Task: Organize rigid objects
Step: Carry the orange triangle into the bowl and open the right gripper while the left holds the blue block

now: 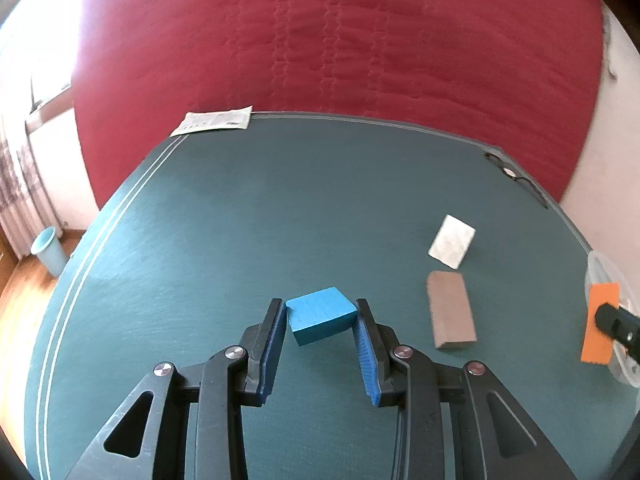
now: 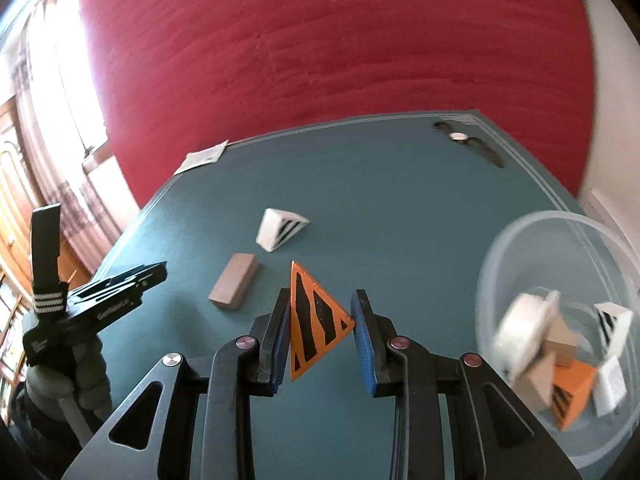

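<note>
A blue block [image 1: 321,315] sits between the fingers of my left gripper [image 1: 320,308], which is shut on it just above the green table [image 1: 280,208]. My right gripper [image 2: 322,300] is shut on an orange wedge with black stripes [image 2: 316,322] and holds it above the table; it also shows in the left wrist view [image 1: 599,330]. A brown block [image 1: 451,309] and a white wedge [image 1: 452,241] lie on the table to the right of the blue block; they also show in the right wrist view, the brown block [image 2: 234,281] and the white wedge [image 2: 280,229].
A clear round tub [image 2: 532,240] with several white, tan and orange pieces stands at the right. A wristwatch [image 2: 468,138] lies at the far right corner, a paper leaflet [image 1: 214,120] at the far left corner. A red quilt [image 1: 320,40] lies beyond the table.
</note>
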